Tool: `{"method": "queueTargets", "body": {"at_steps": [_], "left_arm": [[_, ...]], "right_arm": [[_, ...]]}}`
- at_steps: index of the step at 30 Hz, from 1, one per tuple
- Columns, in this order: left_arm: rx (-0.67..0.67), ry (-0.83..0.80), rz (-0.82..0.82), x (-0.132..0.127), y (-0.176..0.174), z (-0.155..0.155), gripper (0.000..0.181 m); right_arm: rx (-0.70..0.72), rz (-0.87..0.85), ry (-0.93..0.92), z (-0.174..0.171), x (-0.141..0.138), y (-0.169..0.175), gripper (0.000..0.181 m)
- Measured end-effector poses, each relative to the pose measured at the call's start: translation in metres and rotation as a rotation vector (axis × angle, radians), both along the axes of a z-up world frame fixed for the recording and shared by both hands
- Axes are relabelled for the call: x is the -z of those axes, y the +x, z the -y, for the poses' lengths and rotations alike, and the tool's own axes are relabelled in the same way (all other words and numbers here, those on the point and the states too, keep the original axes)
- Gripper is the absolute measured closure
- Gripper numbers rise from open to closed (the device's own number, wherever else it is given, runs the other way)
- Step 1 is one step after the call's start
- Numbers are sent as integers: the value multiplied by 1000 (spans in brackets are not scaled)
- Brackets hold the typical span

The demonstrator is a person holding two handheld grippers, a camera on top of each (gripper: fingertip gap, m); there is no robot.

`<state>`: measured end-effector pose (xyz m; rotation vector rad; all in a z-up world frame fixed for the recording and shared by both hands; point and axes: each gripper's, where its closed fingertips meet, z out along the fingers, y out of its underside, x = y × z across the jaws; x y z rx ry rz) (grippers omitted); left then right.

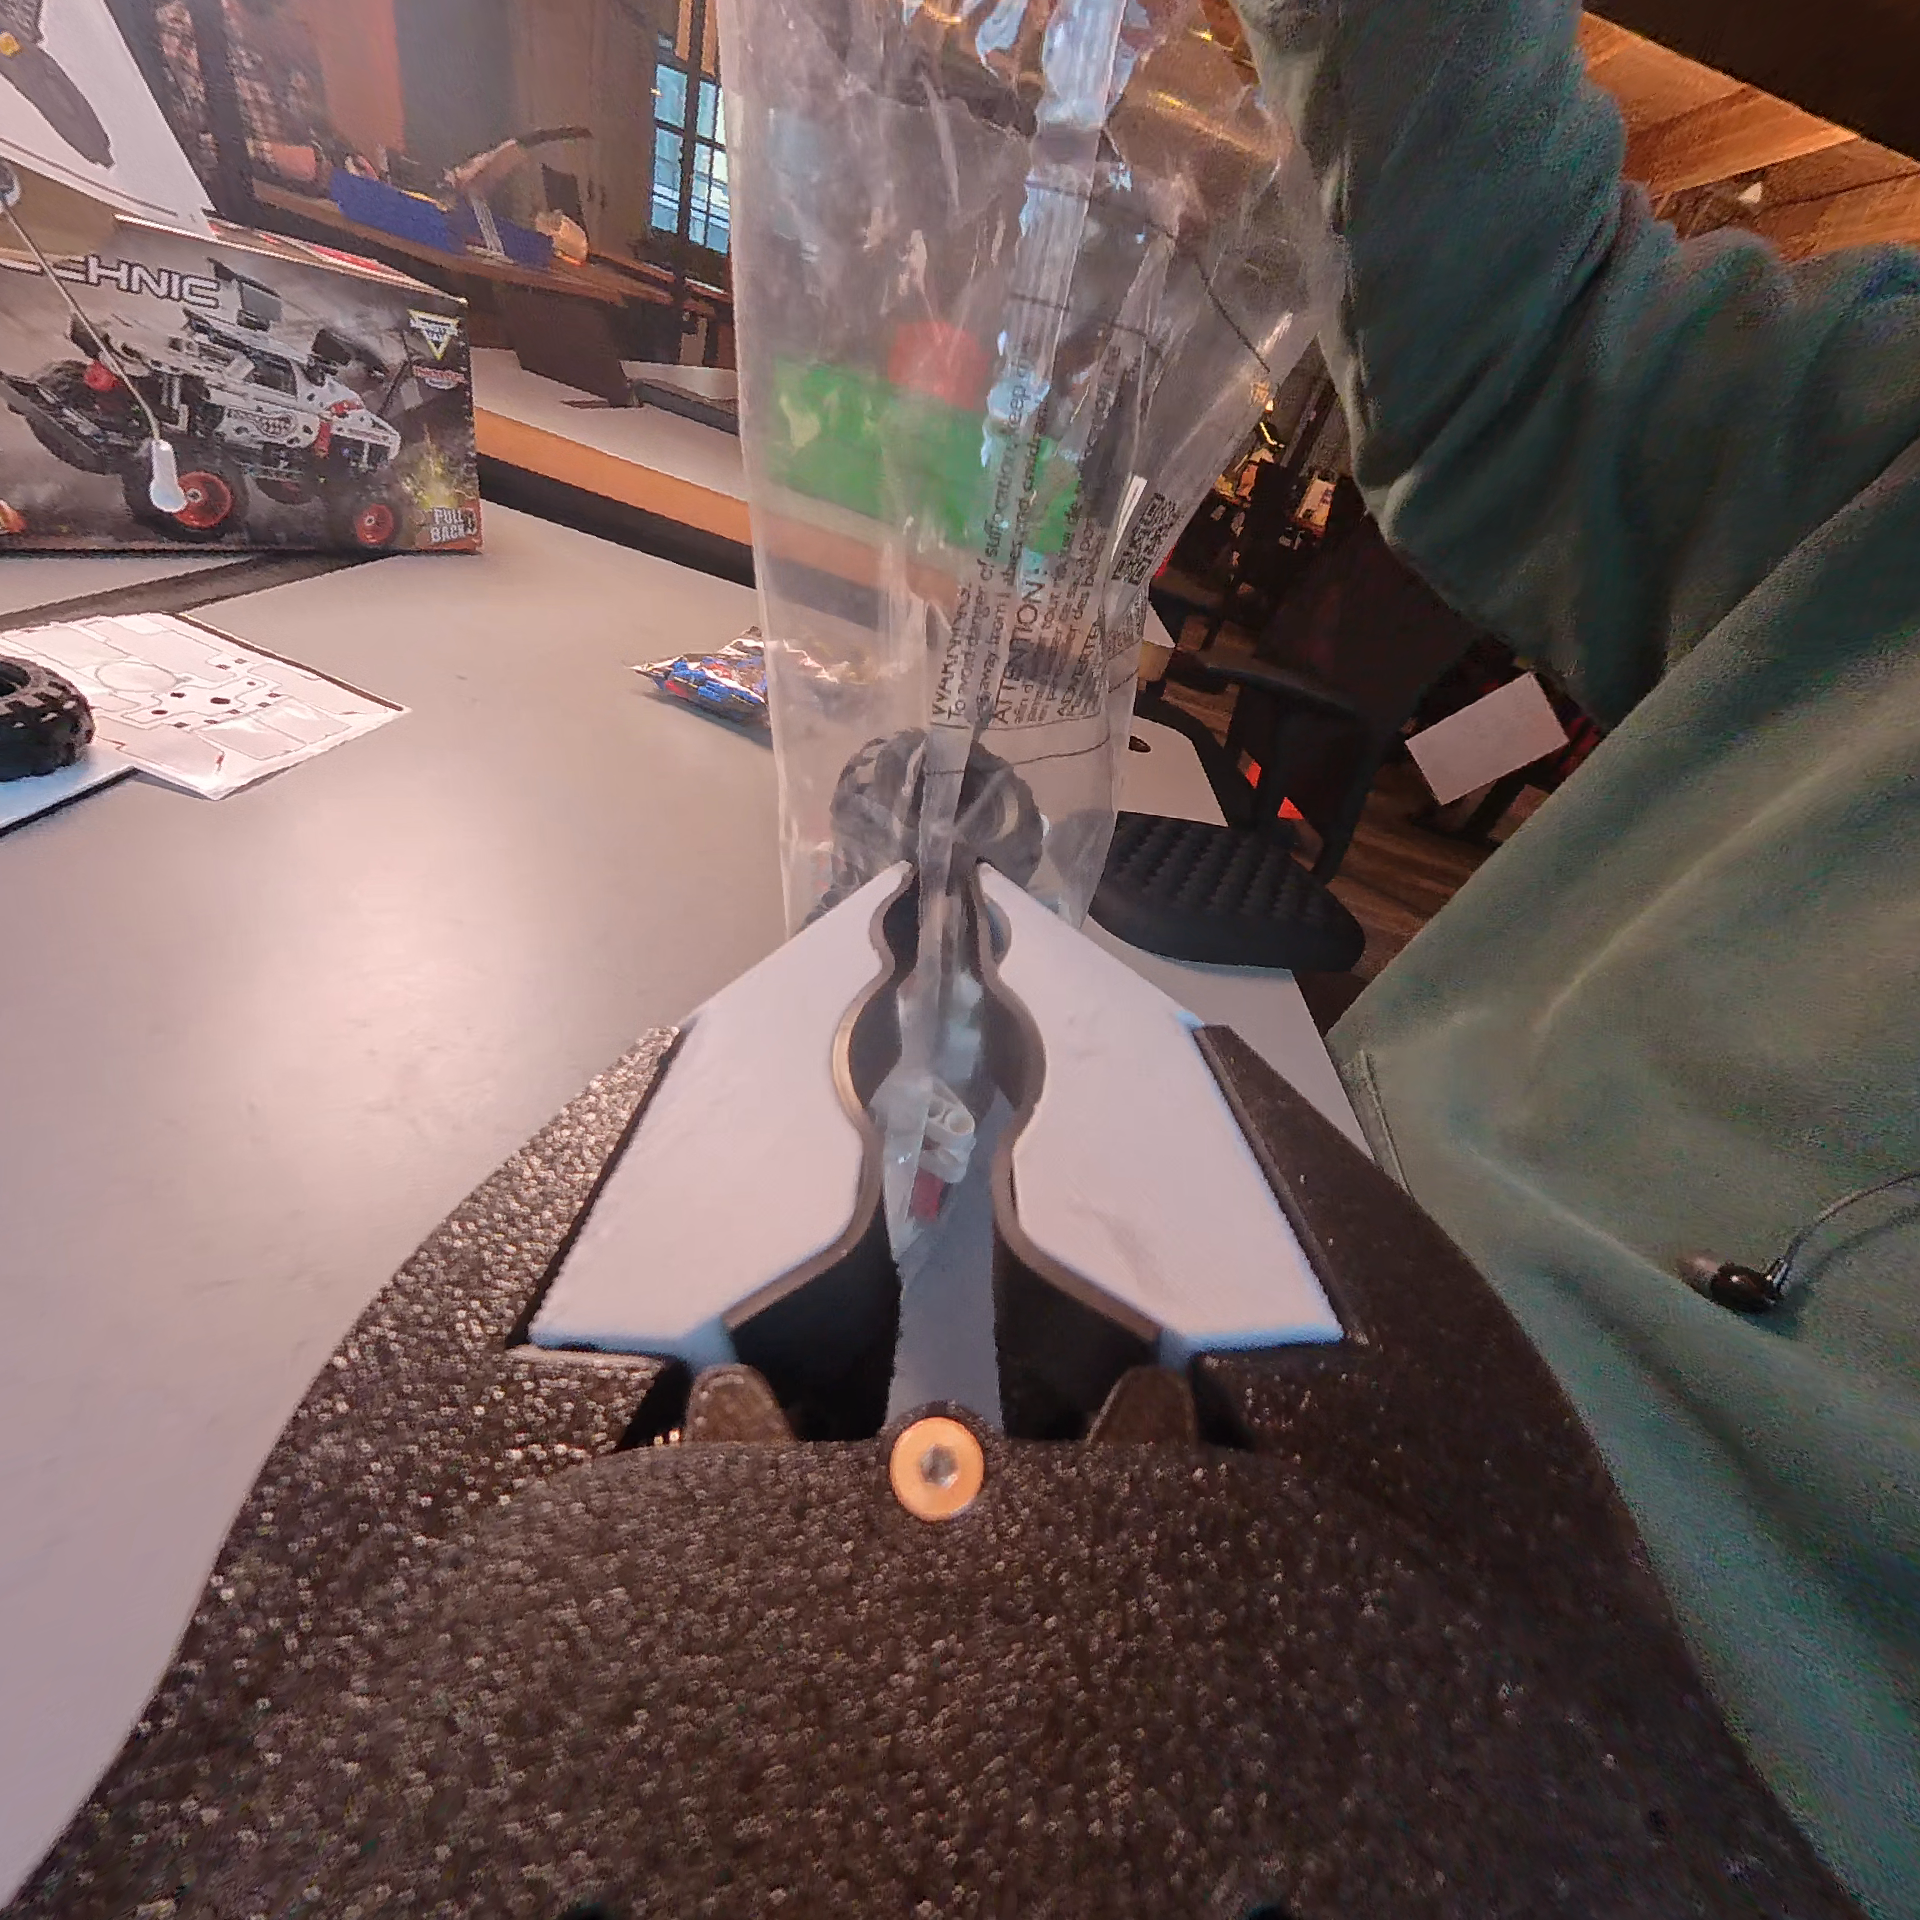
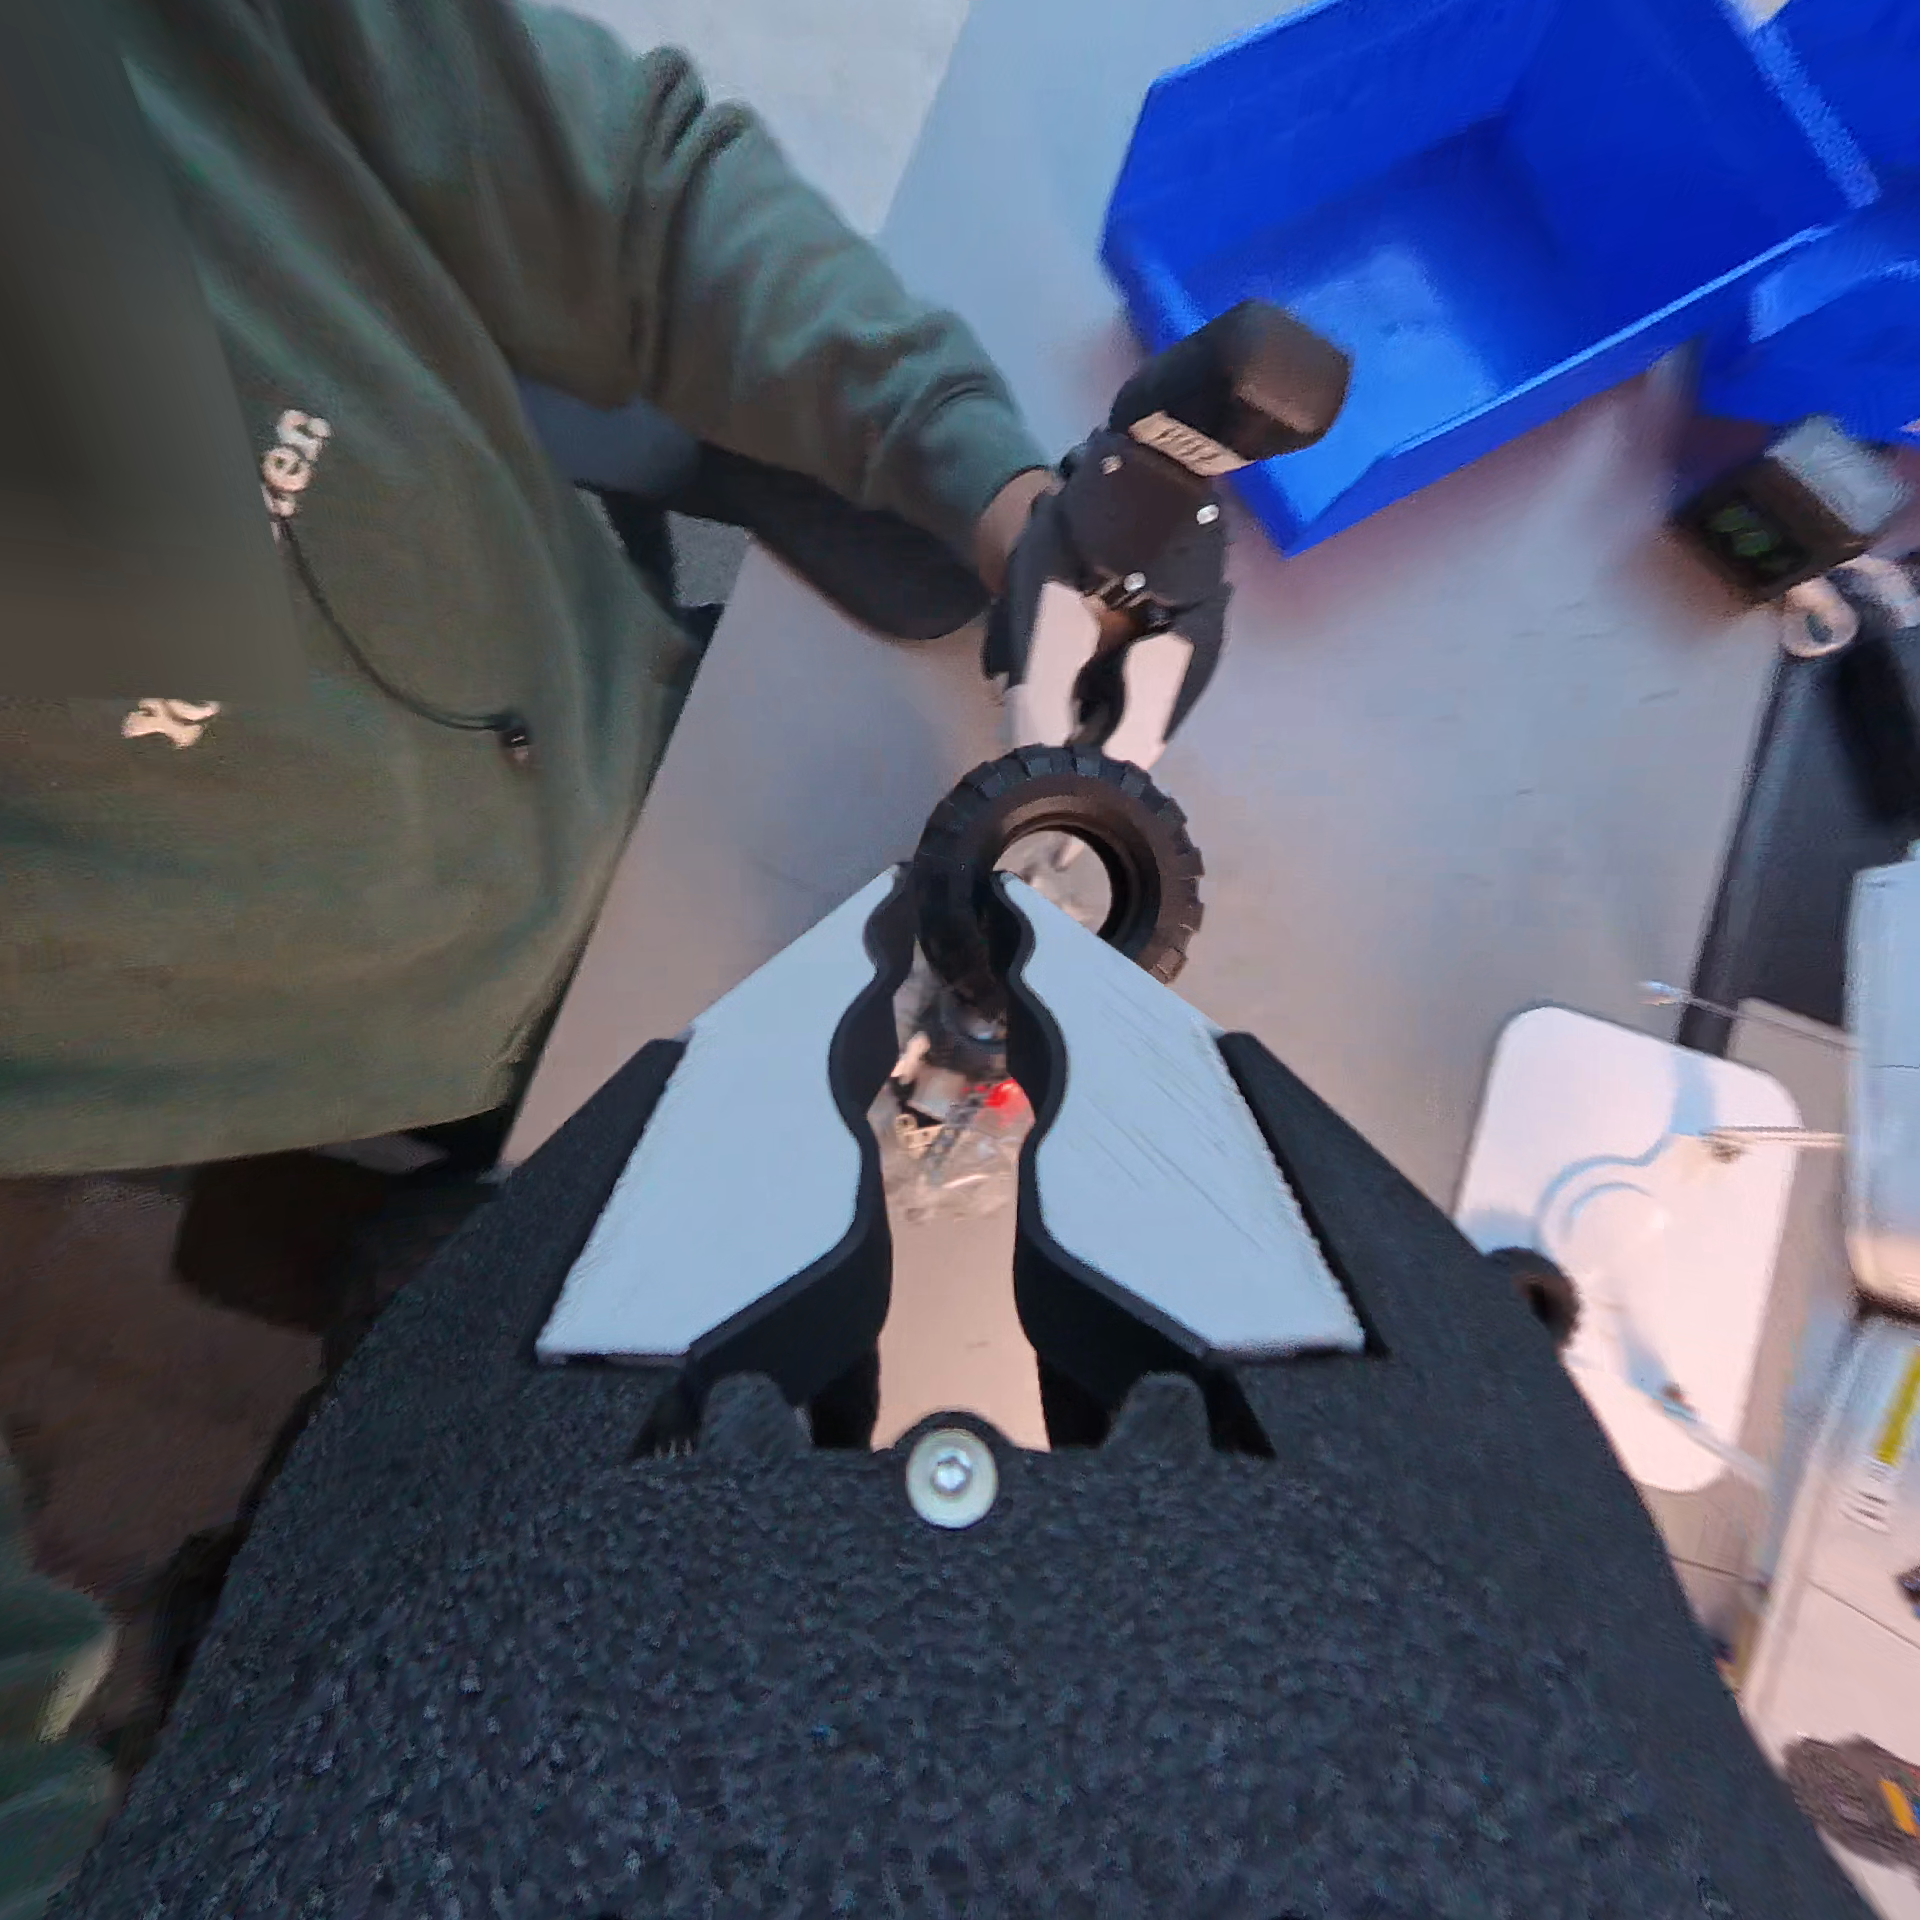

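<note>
Clear plastic fills the middle of the left wrist view: the left gripper (image 1: 945, 883) has its fingers clamped on the lower end of a clear bag (image 1: 997, 416) of small parts, which stands upward and hides much of the room behind. The right gripper (image 2: 951, 894) has its fingers pinched on the bag's other end, where a black tyre (image 2: 1070, 852) sits at the tips. A blue bin (image 2: 1455, 260) stands beyond on the grey table (image 1: 364, 935), a toy box (image 1: 239, 405) and a sticker sheet (image 1: 197, 696) to the left.
</note>
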<state>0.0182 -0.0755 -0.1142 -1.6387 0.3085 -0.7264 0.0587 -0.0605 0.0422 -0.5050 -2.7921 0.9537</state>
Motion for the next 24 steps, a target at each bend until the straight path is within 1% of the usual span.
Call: {"method": "queueTargets", "body": {"at_steps": [1,4,6,8,9,11,13,15,19,21,22,23,24], "left_arm": [[7,9,-9,-1,2,1,173],[25,22,-27,-1,7,3,170],[36,22,-27,-1,9,3,165],[42,27,-24,-1,10,4,158],[48,28,-21,-1,10,4,157],[51,28,-13,-1,10,4,153],[49,25,-9,-1,10,4,147],[58,24,-1,-1,11,4,146],[56,23,-2,-1,12,3,154],[93,29,-18,-1,17,7,161],[106,38,-55,-1,21,9,160],[65,40,-119,3,18,6,146],[16,37,-165,7,12,1,122]], "right_arm": [[12,56,25,3,6,4,169],[100,154,137,-13,31,2,168],[125,201,164,-18,43,2,168],[127,97,180,-15,44,-13,162],[122,23,180,-12,40,-21,160],[109,-96,142,-5,25,-31,160],[121,-159,95,-7,12,-35,159],[149,-182,84,-20,11,-37,159],[231,-220,71,-53,21,-45,160],[316,-252,108,-84,34,-61,163],[359,-262,155,-104,48,-70,163],[395,-254,191,-122,66,-79,163],[432,-237,211,-137,87,-89,162]]}}
